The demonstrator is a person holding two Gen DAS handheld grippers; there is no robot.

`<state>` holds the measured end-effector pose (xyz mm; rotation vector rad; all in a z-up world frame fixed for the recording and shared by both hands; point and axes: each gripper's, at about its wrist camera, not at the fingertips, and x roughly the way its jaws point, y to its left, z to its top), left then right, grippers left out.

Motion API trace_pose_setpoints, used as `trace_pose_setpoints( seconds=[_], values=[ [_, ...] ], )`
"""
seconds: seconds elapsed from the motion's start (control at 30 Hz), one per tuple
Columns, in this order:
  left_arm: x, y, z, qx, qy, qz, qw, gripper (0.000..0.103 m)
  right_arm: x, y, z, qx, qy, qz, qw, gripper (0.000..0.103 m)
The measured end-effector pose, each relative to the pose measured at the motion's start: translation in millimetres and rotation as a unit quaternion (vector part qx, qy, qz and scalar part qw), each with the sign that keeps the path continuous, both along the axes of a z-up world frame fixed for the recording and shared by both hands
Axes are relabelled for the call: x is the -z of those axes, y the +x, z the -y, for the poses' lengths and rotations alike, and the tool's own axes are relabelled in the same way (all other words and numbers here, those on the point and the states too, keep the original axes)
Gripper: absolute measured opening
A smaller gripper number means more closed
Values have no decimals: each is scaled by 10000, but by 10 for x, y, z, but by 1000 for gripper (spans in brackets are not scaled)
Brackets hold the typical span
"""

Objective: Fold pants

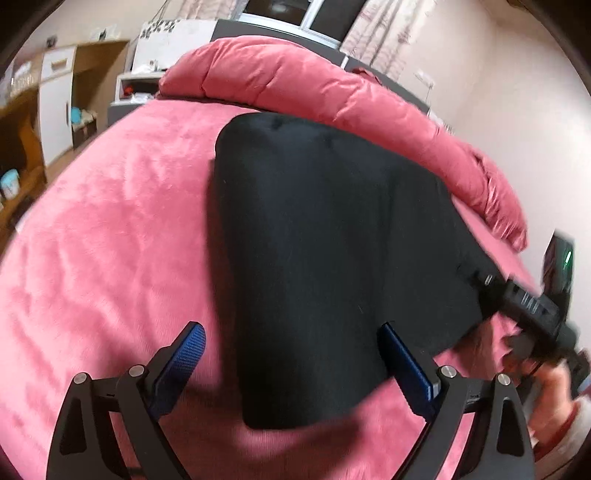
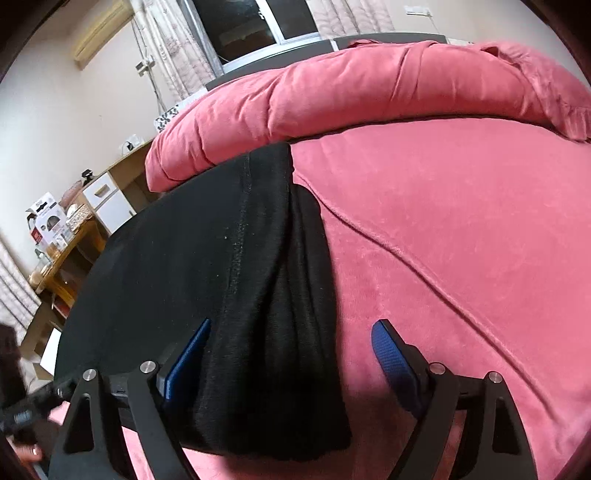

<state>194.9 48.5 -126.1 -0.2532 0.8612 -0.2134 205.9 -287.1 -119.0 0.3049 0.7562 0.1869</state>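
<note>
Black pants lie flat in a folded stack on a pink bed. My left gripper hovers over their near left corner, jaws wide, blue pads clear of the cloth. In the right wrist view the pants show layered edges along their right side. My right gripper stands open over that near right edge, with the cloth between its pads but not pinched. The right gripper also shows at the right of the left wrist view, blurred, with a hand behind it.
A rolled pink duvet lies across the head of the bed, just beyond the pants. Wooden shelves and a cluttered desk stand to the left. A window with curtains is behind the bed.
</note>
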Motion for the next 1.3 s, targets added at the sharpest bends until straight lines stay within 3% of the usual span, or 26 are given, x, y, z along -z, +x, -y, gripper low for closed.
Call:
trace_pose_setpoints(
  seconds=[0.13, 0.2, 0.27, 0.33, 0.4, 0.47, 0.57, 0.63, 0.83, 1.03, 1.13, 1.3],
  values=[
    [27, -67, 152, 284, 277, -45, 9992, 97, -110, -257, -42, 302, -221, 21, 9993, 86],
    [92, -59, 304, 481, 921, -202, 9944, 90, -120, -382, 77, 456, -316, 114, 9984, 86],
    [118, -134, 511, 722, 1934, -45, 9785, 81, -120, -449, 166, 643, -336, 100, 9973, 86],
    [125, -220, 600, 900, 2210, 67, 9711, 77, -158, -520, 157, 599, -426, 63, 9973, 84],
    [123, -320, 605, 871, 2164, 80, 9724, 77, -247, -628, 61, 572, -828, 161, 9948, 83],
    [123, -390, 523, 724, 1810, -30, 9808, 77, -314, -765, -38, 540, -1066, 244, 9925, 83],
    [145, -486, 402, 395, 1291, -234, 9906, 77, -295, -975, -126, 401, -1022, 220, 9937, 83],
    [191, -555, 358, 150, 1188, -365, 9921, 77, -200, -1077, -186, 319, -964, 42, 9948, 84],
    [218, -779, 482, 151, 1829, -157, 9829, 77, 123, -1359, -320, 189, -946, -478, 9942, 84],
    [209, -1018, 464, -13, 1584, -235, 9871, 77, 143, -1608, -383, 54, -1034, -584, 9929, 84],
    [132, -1332, 480, -67, 1626, -164, 9865, 77, 77, -1760, -420, 34, -1079, -530, 9927, 84],
    [-144, -1592, 468, -361, 1789, 298, 9828, 77, -124, -1981, -425, 93, -1080, -287, 9937, 87]
  ],
)
